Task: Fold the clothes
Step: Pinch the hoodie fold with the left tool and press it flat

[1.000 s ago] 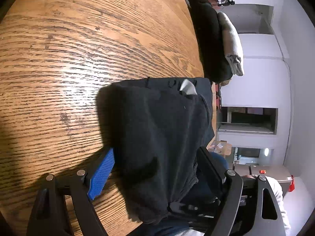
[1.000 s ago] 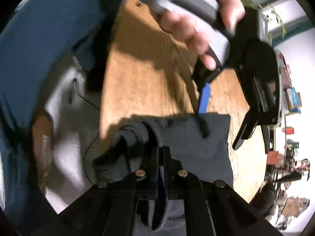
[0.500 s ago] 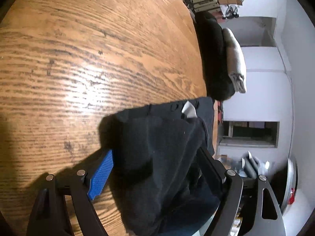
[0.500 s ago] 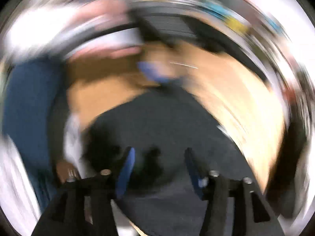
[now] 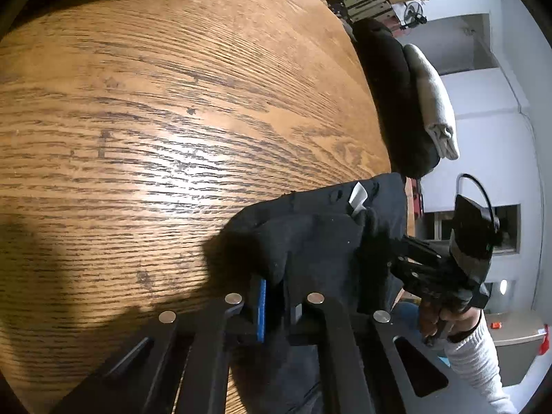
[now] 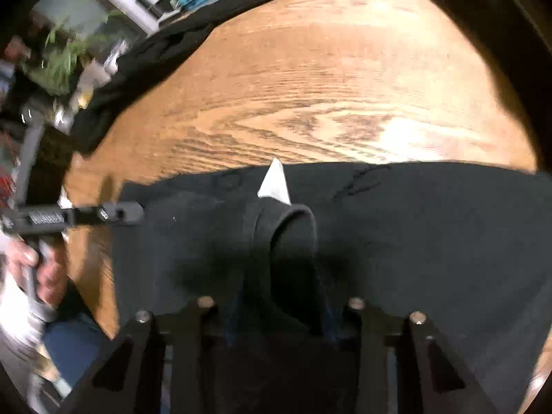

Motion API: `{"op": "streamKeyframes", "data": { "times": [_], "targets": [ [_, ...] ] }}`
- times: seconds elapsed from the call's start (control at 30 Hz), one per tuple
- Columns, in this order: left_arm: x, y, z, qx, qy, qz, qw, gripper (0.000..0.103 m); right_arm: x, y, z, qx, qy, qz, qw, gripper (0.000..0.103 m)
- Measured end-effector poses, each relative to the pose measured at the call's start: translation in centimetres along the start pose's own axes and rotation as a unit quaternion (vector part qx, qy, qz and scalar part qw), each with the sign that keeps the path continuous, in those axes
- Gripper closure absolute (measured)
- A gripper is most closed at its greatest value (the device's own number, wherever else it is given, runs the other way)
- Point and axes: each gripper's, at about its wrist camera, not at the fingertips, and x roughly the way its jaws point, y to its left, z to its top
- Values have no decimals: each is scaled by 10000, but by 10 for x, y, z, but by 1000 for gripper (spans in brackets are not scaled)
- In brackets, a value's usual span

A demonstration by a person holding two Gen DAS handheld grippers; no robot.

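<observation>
A black garment (image 5: pixel 327 238) with a white tag (image 5: pixel 358 196) lies at the near edge of the wooden table (image 5: pixel 172 103). My left gripper (image 5: pixel 272 293) is shut on a bunched fold at the garment's edge, its blue pad (image 5: pixel 262 310) against the cloth. In the right wrist view the garment (image 6: pixel 431 227) spreads wide, with the tag (image 6: pixel 274 183) just ahead. My right gripper (image 6: pixel 279 314) is closing its jaws on a raised loop of the cloth (image 6: pixel 293 238) that fills the gap. The right gripper (image 5: pixel 403 258) and the left gripper (image 6: pixel 131 214) also show in each other's views.
A stack of folded clothes, black (image 5: pixel 390 103) with a grey piece (image 5: pixel 431 103) on top, sits at the table's far right edge. Another dark garment (image 6: pixel 138 58) lies along the table's far left edge, with a plant (image 6: pixel 58 58) and clutter behind. A hand in a white sleeve (image 5: pixel 472 355) holds the right gripper.
The left jaws closed on the garment's edge. The right gripper let go, swung round fast with a roll, and now sits over the cloth near the tag, closing on a raised fold.
</observation>
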Motion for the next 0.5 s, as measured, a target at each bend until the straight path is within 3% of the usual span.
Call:
{"op": "streamKeyframes", "data": {
  "times": [0.07, 0.13, 0.27, 0.3, 0.33, 0.4, 0.5],
  "targets": [
    [-1, 1, -1, -46, -45, 32, 10000, 96, -5, 1, -5, -102, -41, -88, 9999, 94],
    [-5, 2, -1, -81, -126, 49, 9999, 96, -16, 3, -6, -107, -220, 73, 9997, 95],
    [-16, 6, 4, -223, -293, -222, 9991, 96, -53, 20, -4, -703, -1233, 152, 9898, 95],
    [-17, 6, 5, -253, -285, -209, 9991, 96, -49, 20, -2, -722, -1188, 25, 9903, 93],
    [-15, 5, 7, -233, -247, -100, 9994, 93, -43, 18, 0, -714, -1098, -98, 9913, 89],
    [-18, 11, 9, -395, -311, 67, 9987, 87, -24, 11, 0, -567, -712, -322, 9953, 61],
    [-38, 24, 13, -769, -750, 38, 9942, 67, -27, -4, -9, -277, -697, -355, 9966, 46]
  ]
}}
